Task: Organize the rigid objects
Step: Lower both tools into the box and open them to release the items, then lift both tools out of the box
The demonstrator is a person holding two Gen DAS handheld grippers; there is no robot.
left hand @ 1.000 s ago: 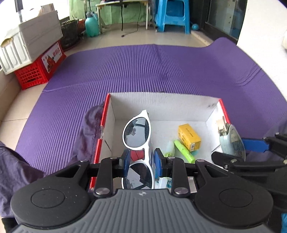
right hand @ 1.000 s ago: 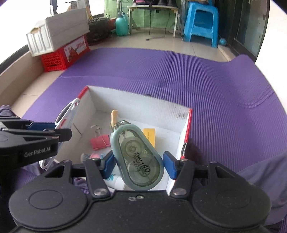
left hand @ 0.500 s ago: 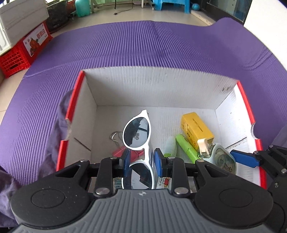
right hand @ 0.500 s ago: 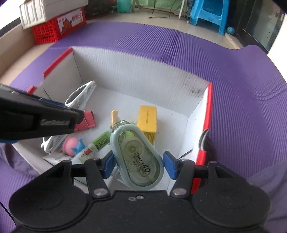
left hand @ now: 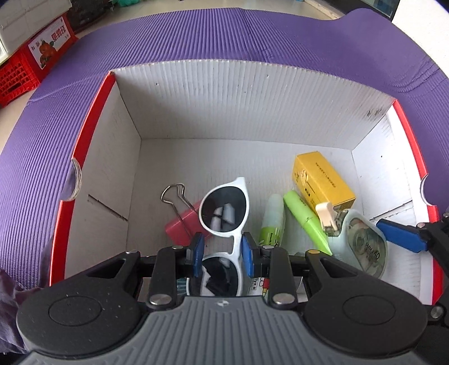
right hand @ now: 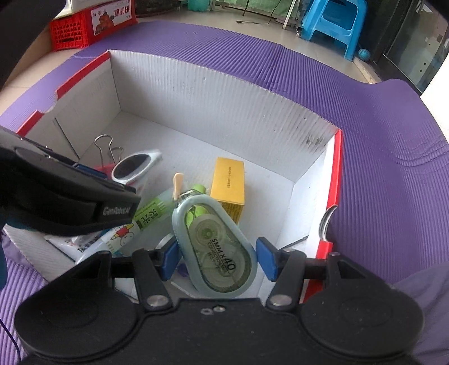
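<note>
Only right wrist shows blue stool (right hand: 334,26), seemingly.

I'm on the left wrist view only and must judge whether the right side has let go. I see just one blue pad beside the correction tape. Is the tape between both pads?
Observer: Yes. In the right wrist view the correction tape lies tilted between both pads of the right tongs, inside the box.
Operator: Is it gripped?
Observer: Seemingly not. A thin gap shows at the right pad.
Operator: Is anything under it?
Observer: A small purple piece lies on the box floor beside the left pad.
</note>
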